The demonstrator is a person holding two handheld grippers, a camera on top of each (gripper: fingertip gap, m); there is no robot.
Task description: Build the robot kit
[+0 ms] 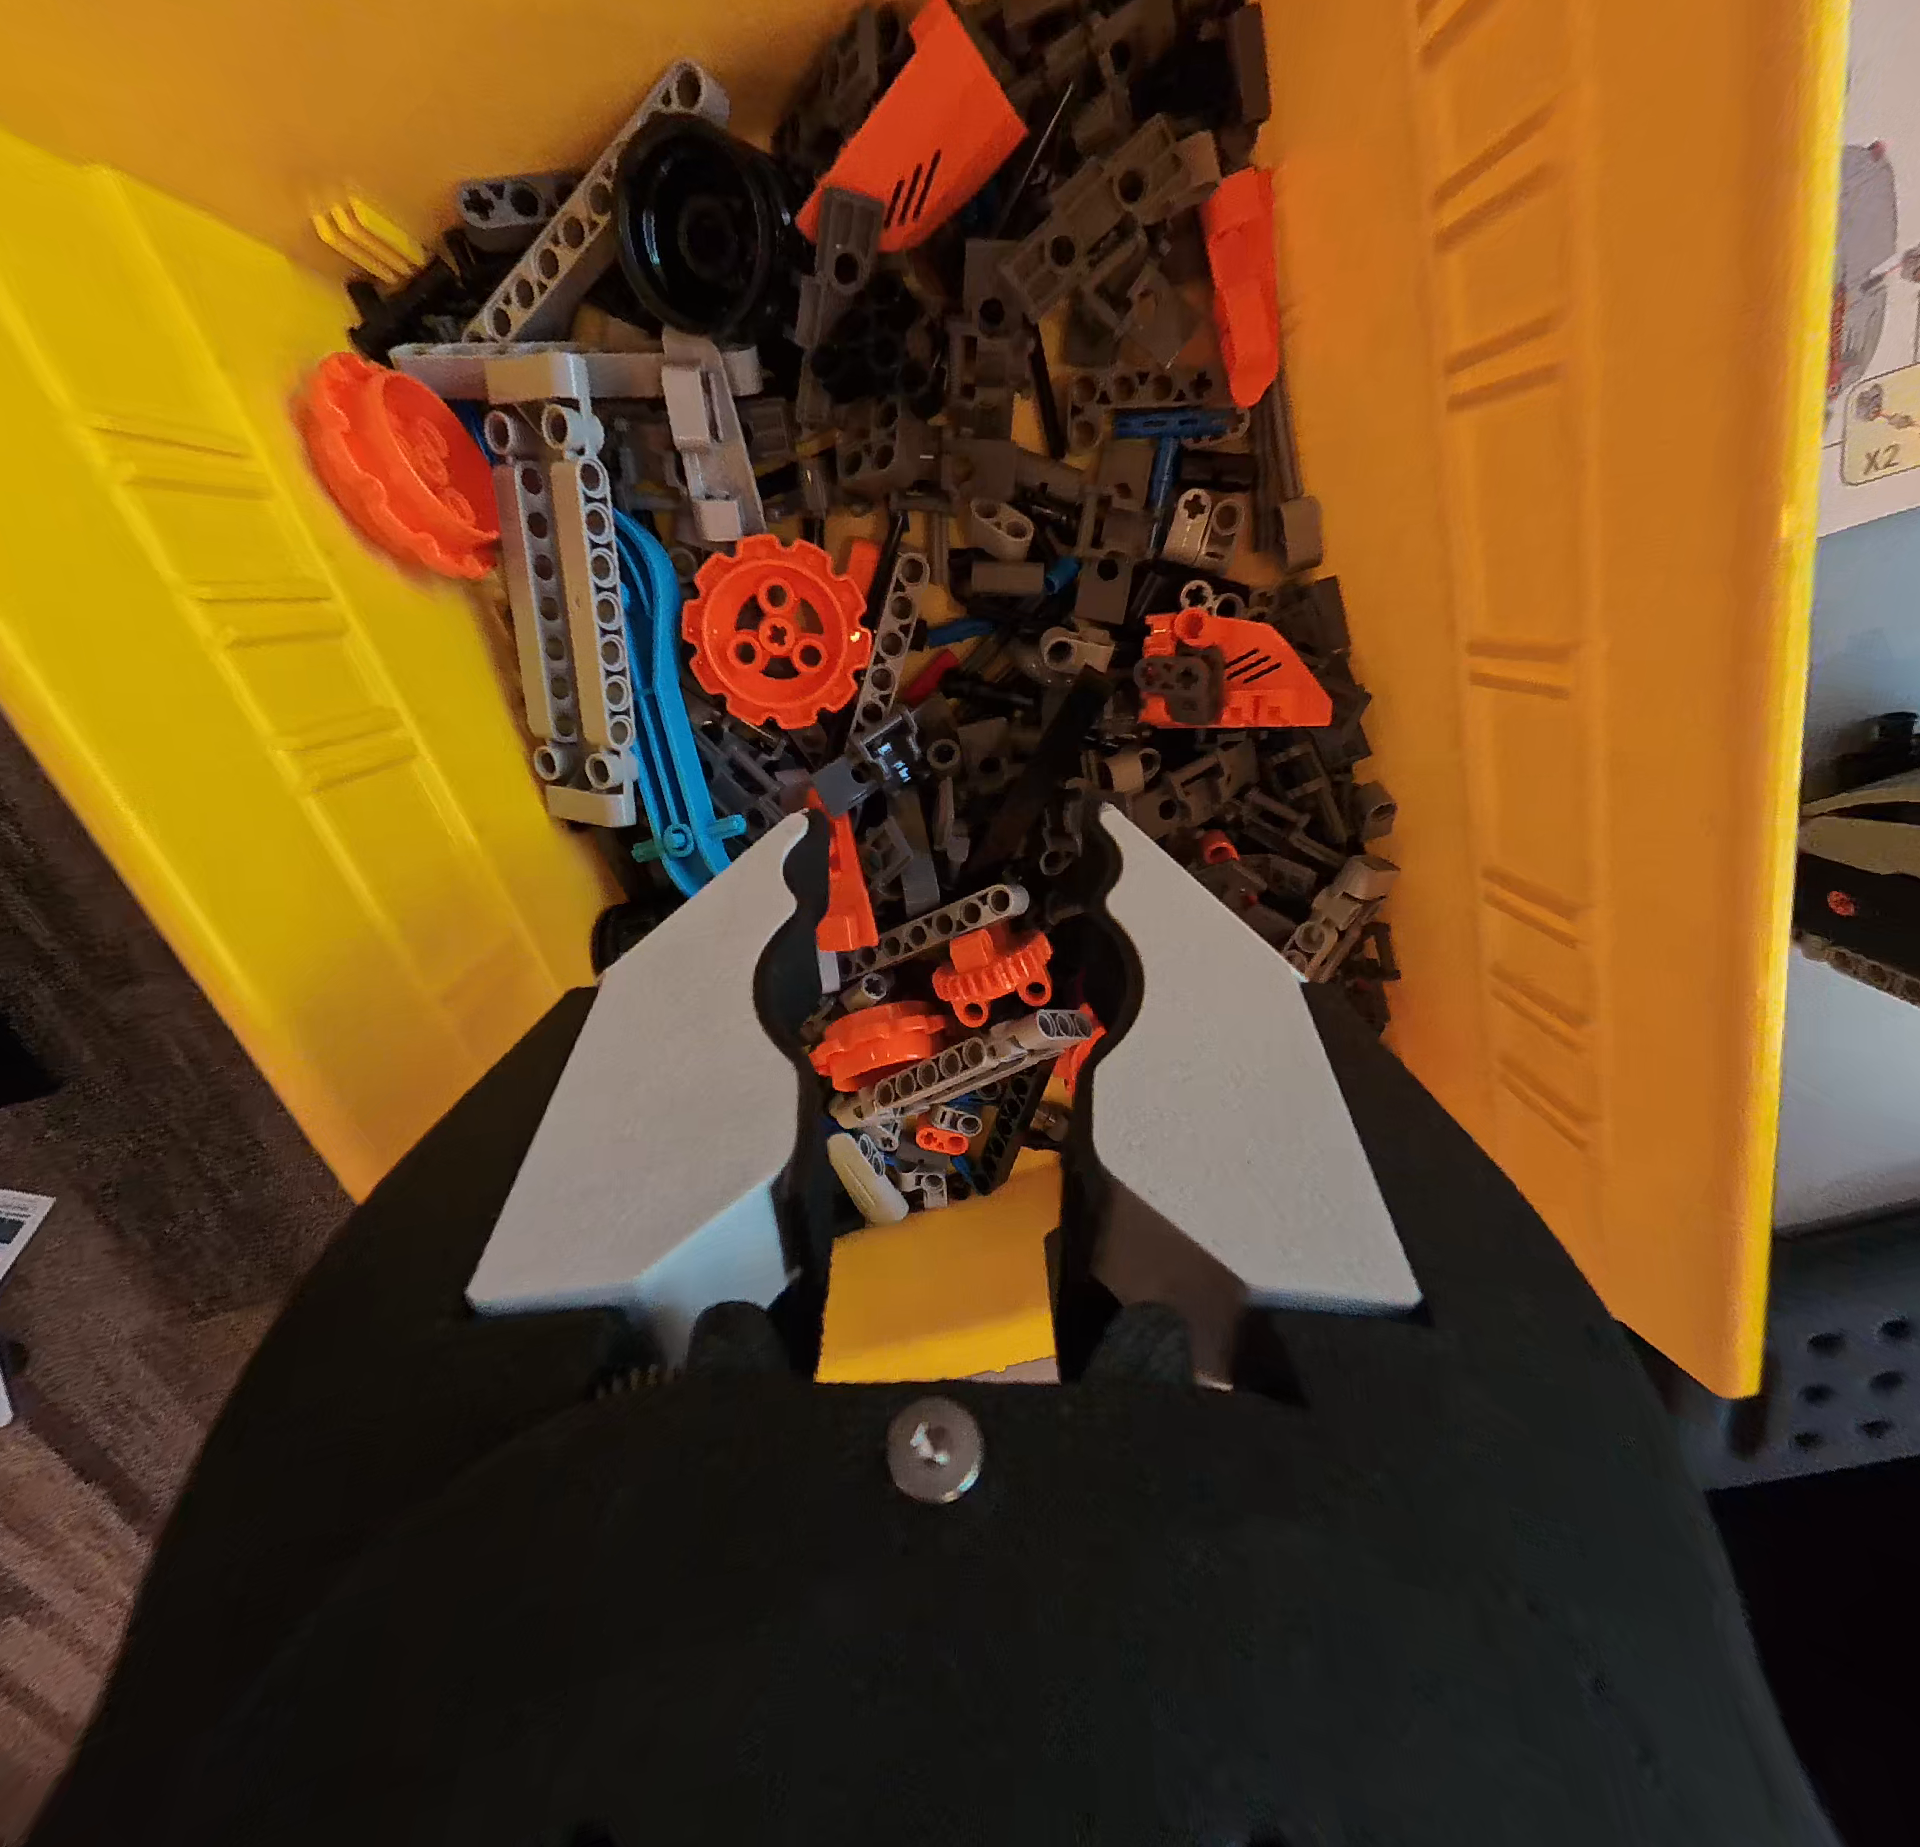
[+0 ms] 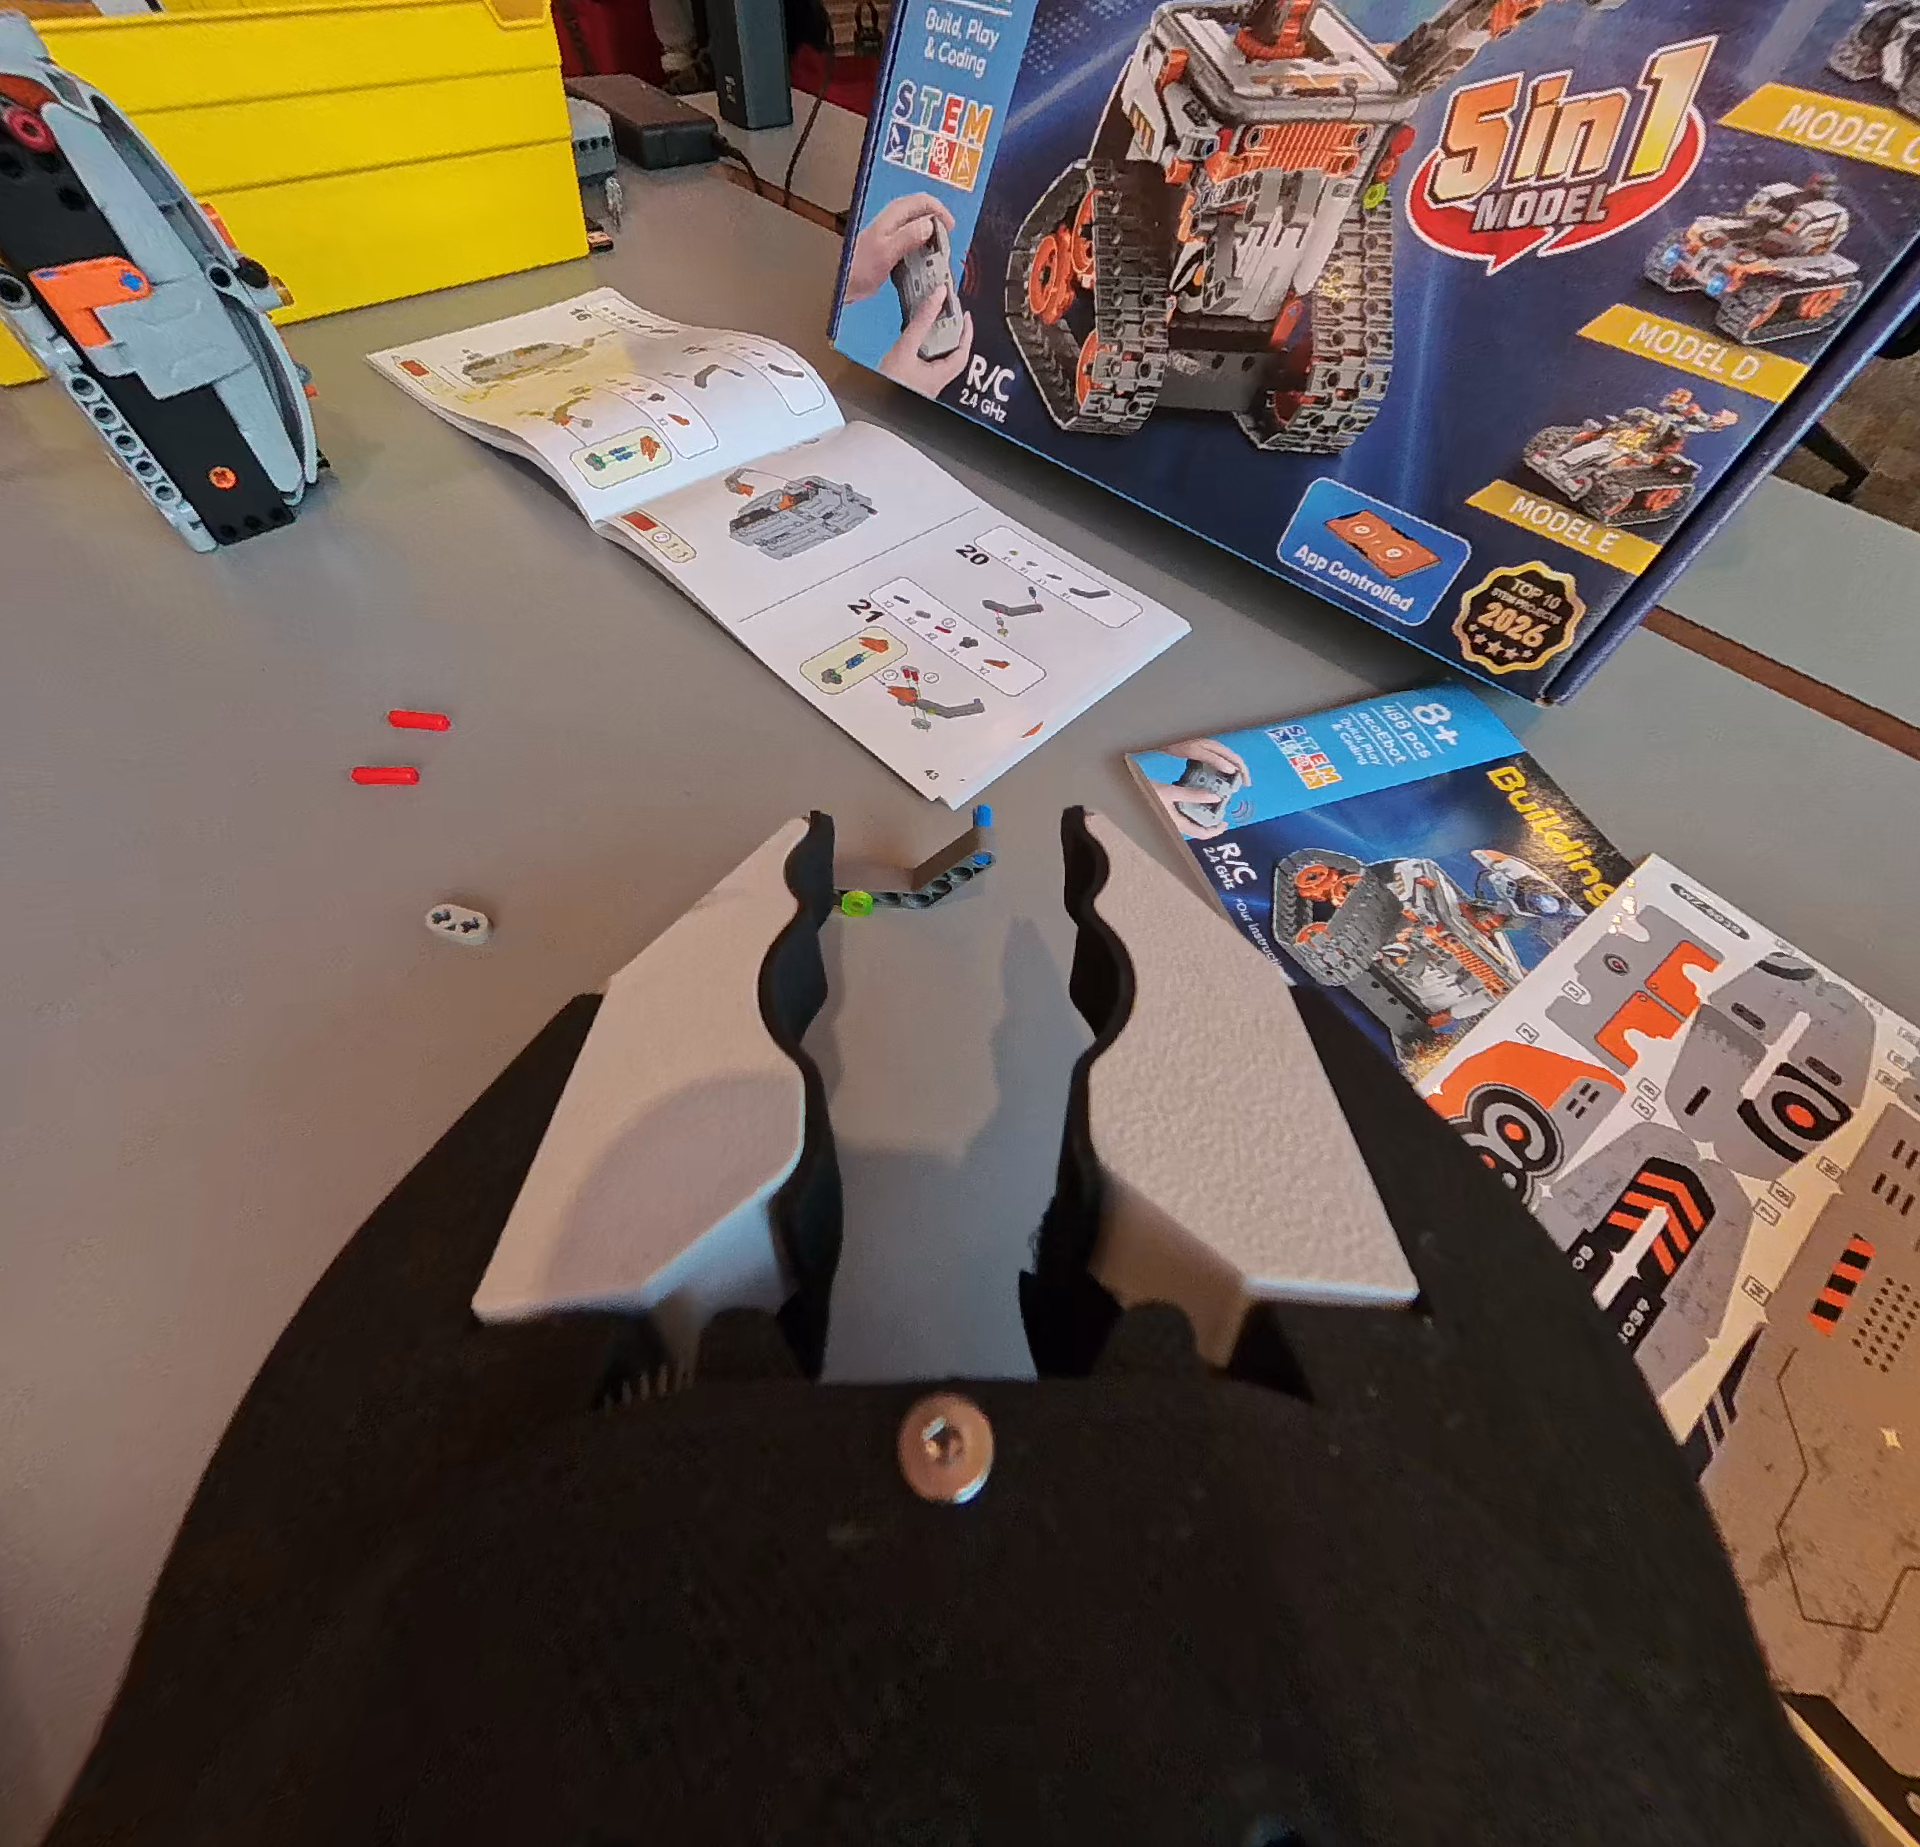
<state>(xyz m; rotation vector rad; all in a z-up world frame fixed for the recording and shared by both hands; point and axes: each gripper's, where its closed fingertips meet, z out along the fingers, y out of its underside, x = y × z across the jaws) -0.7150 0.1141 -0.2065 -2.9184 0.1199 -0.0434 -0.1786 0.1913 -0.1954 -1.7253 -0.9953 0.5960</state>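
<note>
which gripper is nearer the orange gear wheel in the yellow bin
Left. The left gripper hangs open over the yellow bin, just short of the orange gear wheel. The right gripper is over the grey table, outside the bin.

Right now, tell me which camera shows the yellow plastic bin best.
The left wrist view: the yellow plastic bin fills it, showing ribbed walls and the heap of grey, black and orange building pieces inside, under the open left tongs. The right wrist view shows only its outer wall, far left.

Two grippers, left gripper (image 1: 954, 829) and right gripper (image 2: 948, 829). Black felt-like bodies, pale grey wedge fingers (image 2: 675, 1070). Wavy black inner pads, one silver screw (image 2: 944, 1448) each.
</note>
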